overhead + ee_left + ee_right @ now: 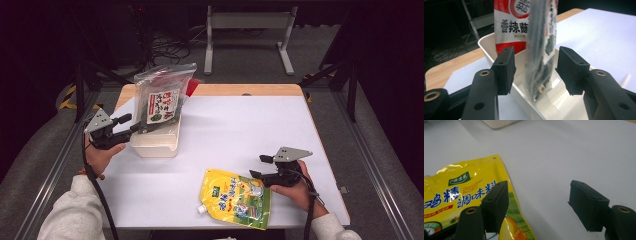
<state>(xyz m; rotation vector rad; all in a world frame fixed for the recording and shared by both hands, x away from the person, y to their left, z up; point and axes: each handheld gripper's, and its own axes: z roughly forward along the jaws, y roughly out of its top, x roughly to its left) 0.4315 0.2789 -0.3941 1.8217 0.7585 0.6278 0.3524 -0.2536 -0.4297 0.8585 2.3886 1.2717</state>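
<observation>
My left gripper (535, 72) open, straddling upright seaweed bag (541, 50) in white bin (486, 47), pads clear; right gripper (544, 205) open, empty, yellow pouch (461, 195) edge under one jaw.

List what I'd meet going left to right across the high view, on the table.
left gripper → white bin holding the clear seaweed packet → yellow pouch → right gripper
</observation>
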